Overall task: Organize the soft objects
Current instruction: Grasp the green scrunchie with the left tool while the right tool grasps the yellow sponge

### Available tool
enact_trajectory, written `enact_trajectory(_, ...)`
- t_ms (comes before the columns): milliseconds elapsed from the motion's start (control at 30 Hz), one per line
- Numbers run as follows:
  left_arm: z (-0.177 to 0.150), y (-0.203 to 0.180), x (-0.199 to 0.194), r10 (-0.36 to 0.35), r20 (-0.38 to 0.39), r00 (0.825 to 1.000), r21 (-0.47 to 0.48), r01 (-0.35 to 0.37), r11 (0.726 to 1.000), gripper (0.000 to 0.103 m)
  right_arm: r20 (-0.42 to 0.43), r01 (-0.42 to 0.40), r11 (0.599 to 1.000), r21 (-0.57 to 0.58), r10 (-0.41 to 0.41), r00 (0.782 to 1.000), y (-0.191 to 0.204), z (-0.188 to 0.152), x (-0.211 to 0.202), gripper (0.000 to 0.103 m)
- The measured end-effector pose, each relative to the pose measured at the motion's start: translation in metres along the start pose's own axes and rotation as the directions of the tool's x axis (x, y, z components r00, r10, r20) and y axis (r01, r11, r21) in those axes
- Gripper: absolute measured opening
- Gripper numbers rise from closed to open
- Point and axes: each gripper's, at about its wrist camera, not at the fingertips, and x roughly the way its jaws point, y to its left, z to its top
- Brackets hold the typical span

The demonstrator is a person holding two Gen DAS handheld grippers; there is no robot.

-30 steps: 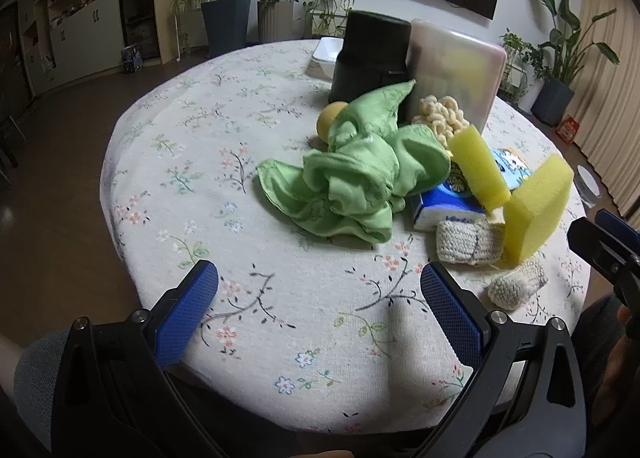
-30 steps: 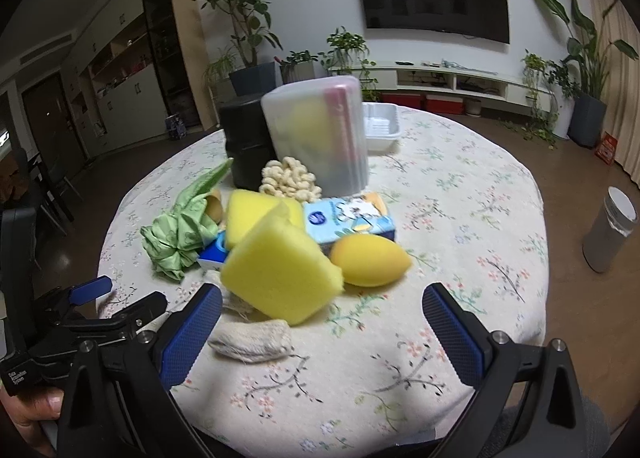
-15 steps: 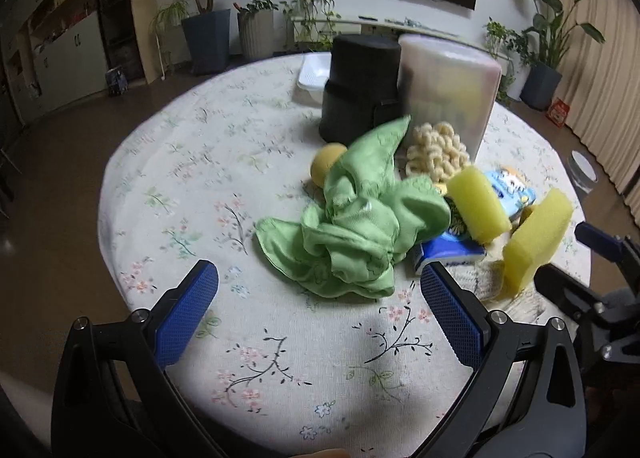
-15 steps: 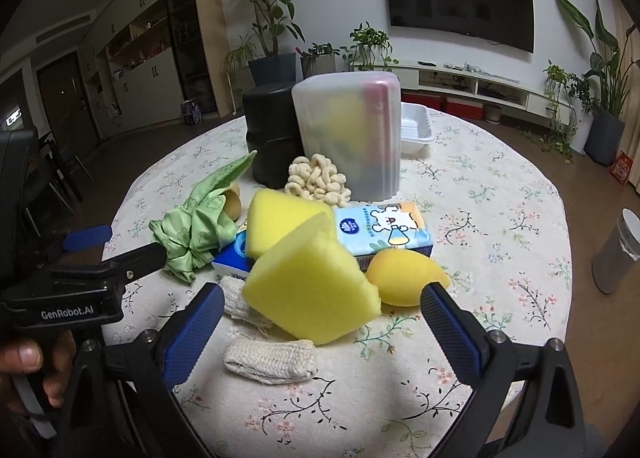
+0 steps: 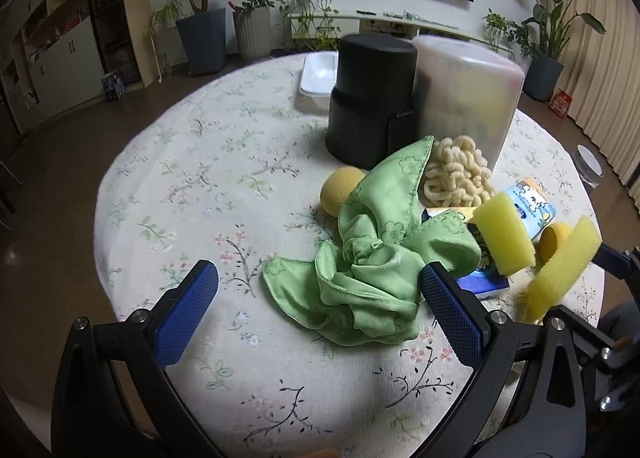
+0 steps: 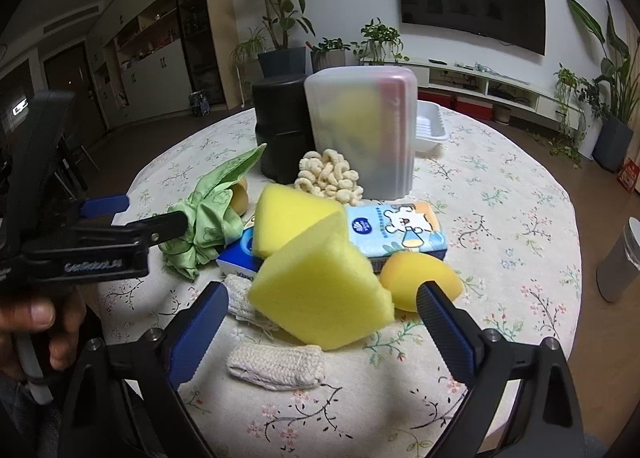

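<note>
A crumpled green cloth lies on the round floral table, and it also shows in the right wrist view. My left gripper is open and empty, with the cloth's near edge just ahead between its fingers. Two yellow sponges lean on a blue tissue pack. My right gripper is open around the nearer sponge without touching it. A knitted beige roll lies in front of the sponge. A yellow soft egg sits at the right.
A black cylinder and a frosted plastic container stand at the back, with a white tray behind. A pale looped scrubber and a yellow ball lie near the cloth. A grey bin stands on the floor at the right.
Both grippers have moved forward over the table. The green cloth now sits between the left fingers and the near sponge between the right fingers. Both stay open.
</note>
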Motion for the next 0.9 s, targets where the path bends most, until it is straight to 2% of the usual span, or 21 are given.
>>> enact_trajectory(300,-0.009,-0.002,0.008,-0.036,-0.003,0.999,0.0,0.036,0.999,0.102,-0.038,-0.013,0.999,-0.031,0.012,0.999,0.004,0.002,0.02,0.087)
enact_trajectory(500,-0.011,-0.005,0.014,-0.057,-0.021,0.998,0.007,0.057,0.998,0.092,-0.029,-0.002,0.997,-0.077,0.0,1.0,0.009,-0.001,0.024,0.083)
enact_trajectory(700,-0.014,-0.007,0.014,-0.123,-0.014,0.992,-0.007,0.123,0.992,0.065,-0.022,-0.02,0.995,-0.099,0.018,1.0,0.011,-0.003,0.026,0.076)
enact_trajectory(767,-0.015,-0.009,0.014,-0.155,-0.016,0.988,-0.007,0.155,0.988,0.05,-0.017,-0.03,0.995,-0.09,0.029,0.999,0.008,-0.003,0.025,0.072)
enact_trajectory(900,-0.017,-0.014,0.011,-0.174,-0.009,0.985,0.007,0.174,0.985,0.039,-0.01,-0.047,0.996,-0.078,0.046,0.999,0.004,-0.003,0.024,0.067)
